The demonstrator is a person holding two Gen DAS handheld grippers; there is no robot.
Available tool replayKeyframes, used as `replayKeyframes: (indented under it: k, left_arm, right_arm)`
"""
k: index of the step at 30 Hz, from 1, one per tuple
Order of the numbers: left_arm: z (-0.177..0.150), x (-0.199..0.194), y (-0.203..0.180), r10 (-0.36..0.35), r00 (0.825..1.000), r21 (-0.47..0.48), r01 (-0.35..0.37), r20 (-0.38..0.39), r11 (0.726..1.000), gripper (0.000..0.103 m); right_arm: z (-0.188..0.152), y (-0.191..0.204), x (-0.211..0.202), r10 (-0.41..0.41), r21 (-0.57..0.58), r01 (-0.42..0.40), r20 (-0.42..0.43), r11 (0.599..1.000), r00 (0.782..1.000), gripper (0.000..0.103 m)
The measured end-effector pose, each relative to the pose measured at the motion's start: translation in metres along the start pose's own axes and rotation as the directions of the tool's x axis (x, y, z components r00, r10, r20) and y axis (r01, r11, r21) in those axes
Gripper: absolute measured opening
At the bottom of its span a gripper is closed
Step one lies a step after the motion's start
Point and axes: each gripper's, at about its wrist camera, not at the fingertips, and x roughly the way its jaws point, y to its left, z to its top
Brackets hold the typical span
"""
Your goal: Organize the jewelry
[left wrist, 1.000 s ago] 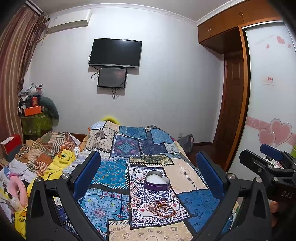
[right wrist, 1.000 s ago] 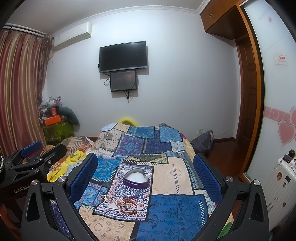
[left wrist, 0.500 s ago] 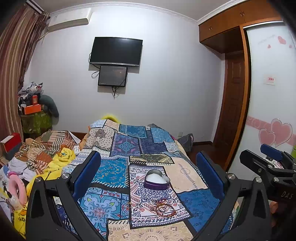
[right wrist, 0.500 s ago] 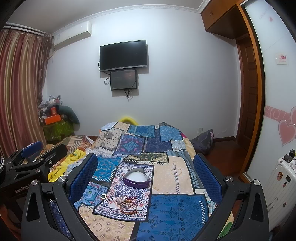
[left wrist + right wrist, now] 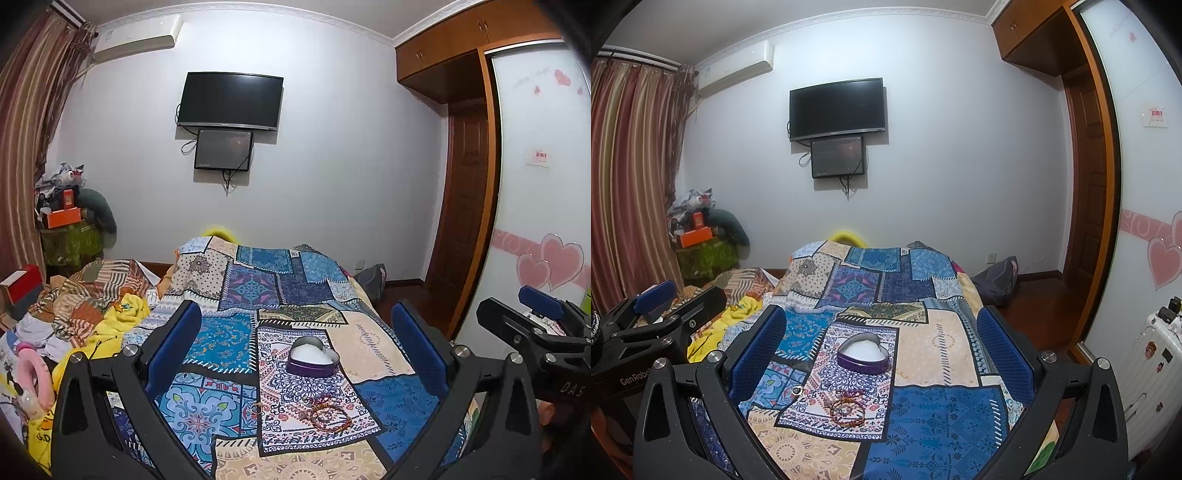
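A purple heart-shaped box with a white lining lies open on the patchwork bedspread; it also shows in the right wrist view. Nearer me lies a pile of red and brown beaded bracelets, also in the right wrist view, and a small ring to their left. My left gripper is open and empty, held above the bed short of the jewelry. My right gripper is open and empty, likewise.
A heap of clothes with a yellow garment lies left of the bed. A wardrobe with heart stickers stands on the right, a white suitcase beside it. A bag sits on the floor by the wall.
Both views have shifted very slightly; the box and jewelry have not moved. Both grippers stay open.
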Motion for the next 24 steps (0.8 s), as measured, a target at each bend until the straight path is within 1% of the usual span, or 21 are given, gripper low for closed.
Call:
replayKeyframes:
  k: [7, 15, 19, 21, 24]
  left_arm:
    - [0.0, 0.005, 0.0, 0.0, 1.0, 0.003, 0.0, -0.01, 1.0, 0.103]
    - [-0.001, 0.014, 0.002, 0.002, 1.0, -0.003, -0.002, -0.03, 1.0, 0.103]
    - [-0.003, 0.027, 0.007, 0.008, 0.998, -0.01, -0.008, -0.06, 1.0, 0.103]
    - [-0.007, 0.039, 0.013, 0.006, 0.996, -0.019, -0.008, -0.093, 1.0, 0.103]
    - [-0.015, 0.056, 0.02, 0.028, 0.99, -0.021, -0.031, -0.139, 0.999, 0.103]
  right_arm:
    - [-0.002, 0.0, 0.001, 0.0, -0.001, 0.0, -0.005, 1.0, 1.0, 0.103]
    - [-0.002, -0.003, 0.012, 0.002, 0.003, -0.002, -0.038, 1.0, 0.999, 0.103]
    - [-0.004, -0.004, 0.023, 0.001, 0.001, -0.001, -0.072, 1.0, 0.997, 0.103]
    - [-0.008, -0.005, 0.033, -0.004, -0.005, 0.004, -0.098, 1.0, 0.995, 0.103]
    - [-0.017, -0.009, 0.049, -0.018, -0.01, 0.017, -0.145, 1.0, 0.989, 0.103]
